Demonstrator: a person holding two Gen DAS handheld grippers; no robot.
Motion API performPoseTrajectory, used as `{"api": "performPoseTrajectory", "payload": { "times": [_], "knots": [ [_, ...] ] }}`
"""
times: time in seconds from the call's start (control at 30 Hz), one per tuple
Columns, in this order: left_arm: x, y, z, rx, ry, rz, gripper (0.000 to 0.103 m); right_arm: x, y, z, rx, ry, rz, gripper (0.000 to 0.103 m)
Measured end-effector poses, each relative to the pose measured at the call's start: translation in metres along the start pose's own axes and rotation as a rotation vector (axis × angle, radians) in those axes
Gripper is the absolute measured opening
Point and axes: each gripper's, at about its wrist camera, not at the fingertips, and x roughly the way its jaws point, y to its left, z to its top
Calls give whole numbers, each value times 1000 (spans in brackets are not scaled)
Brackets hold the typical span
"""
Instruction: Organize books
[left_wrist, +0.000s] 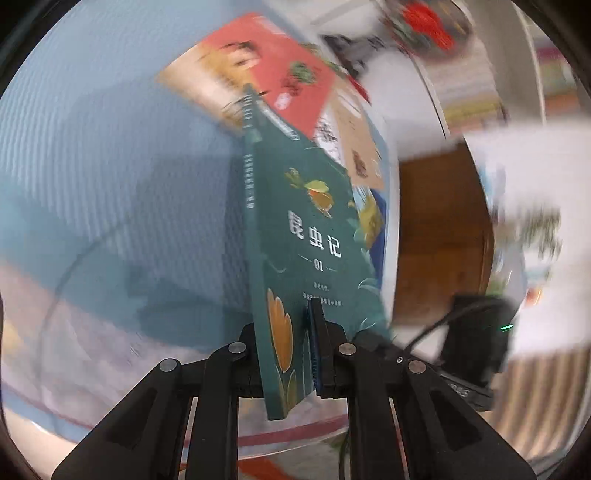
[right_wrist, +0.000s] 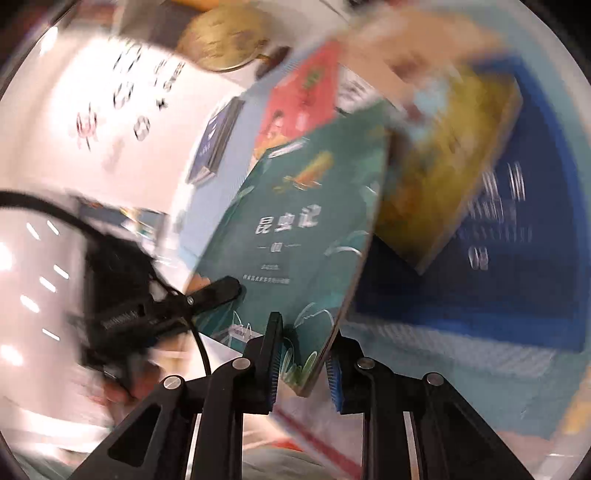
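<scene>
The green book (left_wrist: 310, 236) is clamped by its lower edge in the left hand-held gripper (left_wrist: 291, 354), whose jaws are drawn narrow on the cover, so that the book is carried upright and clear of the pale blue tabletop (left_wrist: 110, 166). In the right wrist view the same green book (right_wrist: 295, 236) is seen with its lower corner between the jaws of the right hand-held gripper (right_wrist: 303, 365); these jaws are shut down to a narrow gap with the corner caught in it. A two-handed hold is judged to be intended, one hand-held gripper steadying each side so that the thin volume does not swing while it is moved.

Beyond the held book, further from the left hand-held gripper, a red book (left_wrist: 280, 74) and a beige book (left_wrist: 354, 147) are seen lying overlapped. Ahead and to the right of the right hand-held gripper a yellow-covered book (right_wrist: 443, 177) lies on a dark blue book (right_wrist: 498, 258); a small dark book (right_wrist: 214, 144) lies ahead to the left. Six books are counted, one each; blur leaves this count uncertain.
</scene>
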Motion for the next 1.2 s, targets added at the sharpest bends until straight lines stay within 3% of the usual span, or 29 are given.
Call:
{"api": "performPoseTrajectory", "payload": {
  "times": [0.17, 0.3, 0.37, 0.53, 0.77, 0.93, 1.2],
  "knots": [
    [-28, -26, 27, 378, 46, 105, 12, 14, 63, 5, -125, -22, -110, 22],
    [-55, -9, 62, 442, 96, 25, 13, 14, 98, 9, -182, -69, -181, 23],
    [-73, -2, 80, 461, 84, -7, 13, 18, 117, 19, -184, -101, -190, 23],
    [-121, 22, 127, 450, -7, -6, 13, 49, 171, 56, -242, -153, -205, 23],
    [-180, 78, 198, 387, -154, 100, 13, 134, 231, 139, -347, -134, -136, 24],
    [-199, 119, 246, 325, -212, 145, 13, 184, 250, 190, -356, -103, -87, 25],
    [-191, 169, 300, 242, -224, 154, 15, 246, 250, 252, -322, -44, -86, 26]
  ]
}}
